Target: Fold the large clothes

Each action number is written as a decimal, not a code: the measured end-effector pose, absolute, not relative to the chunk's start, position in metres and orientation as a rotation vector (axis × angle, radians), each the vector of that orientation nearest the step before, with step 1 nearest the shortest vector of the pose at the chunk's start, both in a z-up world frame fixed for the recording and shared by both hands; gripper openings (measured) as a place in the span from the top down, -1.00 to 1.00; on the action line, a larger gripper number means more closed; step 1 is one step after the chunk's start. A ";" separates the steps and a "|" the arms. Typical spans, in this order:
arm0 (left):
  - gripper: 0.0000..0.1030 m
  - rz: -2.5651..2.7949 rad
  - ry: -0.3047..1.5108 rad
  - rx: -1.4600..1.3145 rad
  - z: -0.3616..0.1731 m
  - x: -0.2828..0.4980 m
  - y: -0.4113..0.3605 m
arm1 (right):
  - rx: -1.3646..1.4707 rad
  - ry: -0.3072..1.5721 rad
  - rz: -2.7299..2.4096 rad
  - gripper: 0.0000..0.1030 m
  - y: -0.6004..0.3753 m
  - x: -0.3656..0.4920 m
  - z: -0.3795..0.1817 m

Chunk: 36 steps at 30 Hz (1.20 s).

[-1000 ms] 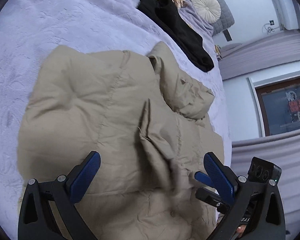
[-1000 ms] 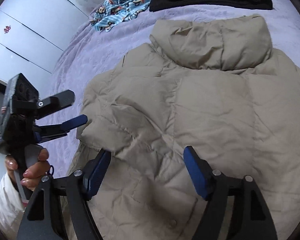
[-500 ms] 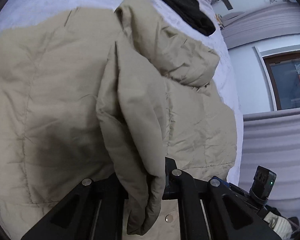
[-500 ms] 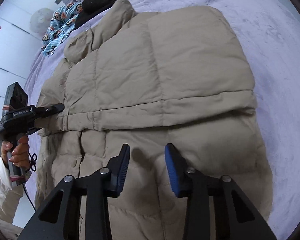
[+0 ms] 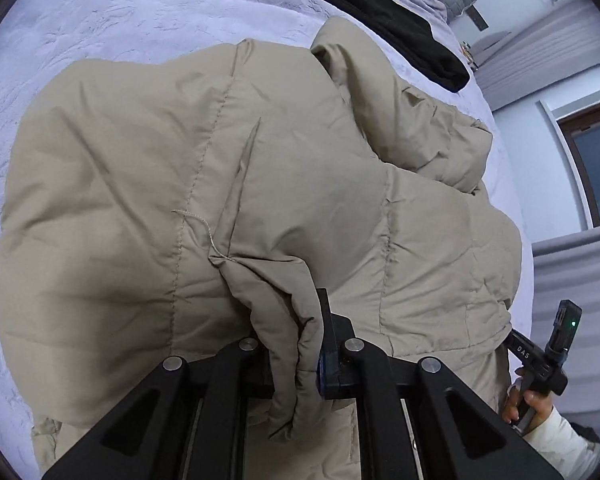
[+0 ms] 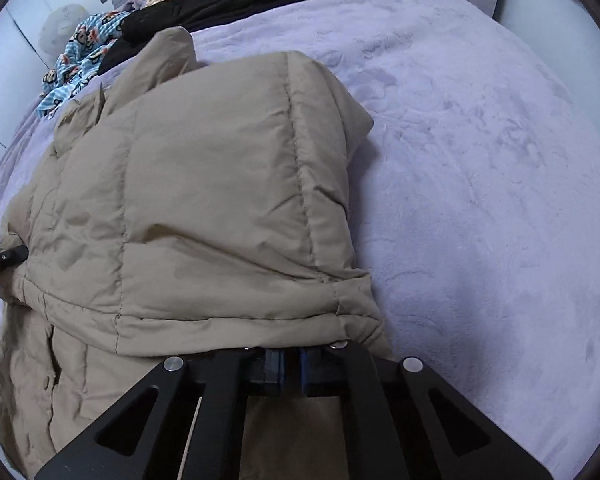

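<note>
Both my grippers, left gripper and right gripper, having just been closing, are now pinching folds along the near hem of the beige quilted puffer jacket lying on the lilac plush bedspread, so I am judging the fold ready to lift.

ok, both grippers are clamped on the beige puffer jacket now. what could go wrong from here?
1. The left gripper pinches only a narrow bunched fold of the jacket; slick fabric may slip out when lifted.
2. The right gripper, whose jaws have just been closing, grips the thick hem edge; it may hold just one layer, so the fold sags.
3. The black garment lies close beyond the collar; a sweeping fold could drag it.
</note>
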<state>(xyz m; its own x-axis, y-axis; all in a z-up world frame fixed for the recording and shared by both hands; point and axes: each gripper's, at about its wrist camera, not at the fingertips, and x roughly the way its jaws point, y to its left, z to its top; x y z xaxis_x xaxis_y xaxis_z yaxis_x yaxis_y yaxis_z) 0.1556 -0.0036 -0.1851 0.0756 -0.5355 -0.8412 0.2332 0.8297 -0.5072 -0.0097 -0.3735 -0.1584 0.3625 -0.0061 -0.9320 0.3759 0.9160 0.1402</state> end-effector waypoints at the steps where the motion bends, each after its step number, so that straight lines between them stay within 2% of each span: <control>1: 0.70 -0.574 1.382 -0.260 -0.183 0.155 0.001 | 0.373 1.177 -0.253 0.97 -0.375 -0.011 -0.161; 6: 0.69 -0.455 1.322 -0.127 -0.154 0.150 0.022 | 0.408 1.197 -0.259 0.95 -0.376 -0.014 -0.154; 8: 0.69 -0.396 1.284 -0.072 -0.144 0.151 0.032 | 0.435 1.217 -0.250 0.84 -0.372 -0.020 -0.144; 12: 0.69 -0.396 1.226 -0.106 -0.123 0.156 0.054 | 0.420 1.192 -0.158 0.81 -0.346 -0.051 -0.110; 16: 0.69 -0.496 1.207 -0.106 -0.111 0.157 0.023 | 0.395 1.117 -0.194 0.81 -0.350 -0.055 -0.089; 20: 0.69 -0.511 1.200 0.018 -0.122 0.156 -0.019 | 0.542 1.028 -0.229 0.80 -0.385 -0.019 -0.085; 26: 0.69 -0.452 1.241 0.003 -0.172 0.174 -0.030 | 0.448 1.042 -0.217 0.81 -0.382 0.043 -0.106; 31: 0.69 -0.478 1.228 0.018 -0.177 0.173 -0.037 | 0.491 1.079 -0.277 0.91 -0.410 0.055 -0.151; 36: 0.69 -0.459 1.227 0.042 -0.170 0.169 -0.033 | 0.502 1.074 -0.353 0.91 -0.422 0.045 -0.154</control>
<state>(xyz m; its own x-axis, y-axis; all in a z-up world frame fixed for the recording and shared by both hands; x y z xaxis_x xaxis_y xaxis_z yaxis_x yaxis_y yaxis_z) 0.1692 -0.0331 -0.1700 0.2581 -0.3164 -0.9128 0.3612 0.9080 -0.2126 0.0450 -0.4221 -0.1539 0.4386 -0.0334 -0.8981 0.5067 0.8345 0.2164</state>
